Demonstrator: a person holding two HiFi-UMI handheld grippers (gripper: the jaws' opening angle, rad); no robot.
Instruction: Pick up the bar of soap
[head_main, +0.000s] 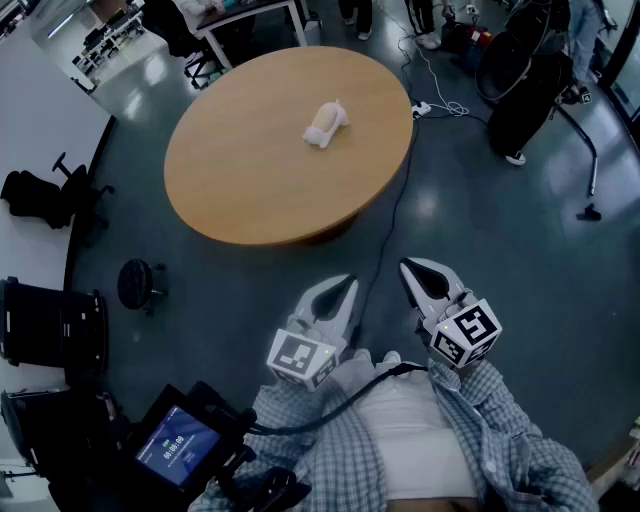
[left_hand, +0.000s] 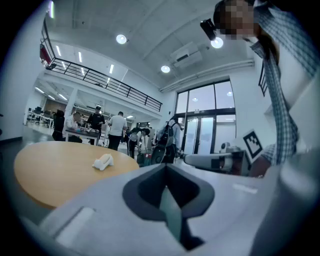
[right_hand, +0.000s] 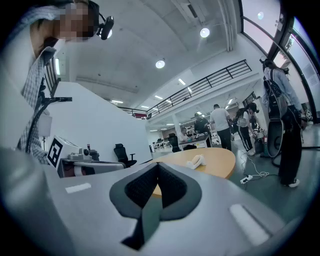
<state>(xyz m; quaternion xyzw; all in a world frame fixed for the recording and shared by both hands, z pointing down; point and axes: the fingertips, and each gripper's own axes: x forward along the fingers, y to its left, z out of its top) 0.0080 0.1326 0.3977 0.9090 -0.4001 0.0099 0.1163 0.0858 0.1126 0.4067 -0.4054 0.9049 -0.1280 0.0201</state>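
Observation:
The bar of soap (head_main: 326, 124) is a pale white lump lying on the round wooden table (head_main: 250, 170), toward its far right side. It also shows as a small white shape in the left gripper view (left_hand: 103, 161) and in the right gripper view (right_hand: 195, 161). Both grippers hover over the floor on the near side of the table, well short of the soap. My left gripper (head_main: 346, 286) has its jaws together with nothing between them. My right gripper (head_main: 409, 268) is likewise shut and empty. Each gripper points about level toward the table.
A black cable (head_main: 395, 200) runs over the floor from a power strip (head_main: 421, 108) past the table's right edge. A black stool (head_main: 140, 283) and office chairs (head_main: 45, 195) stand at the left. A black bag (head_main: 528, 98) and several people are at the far right.

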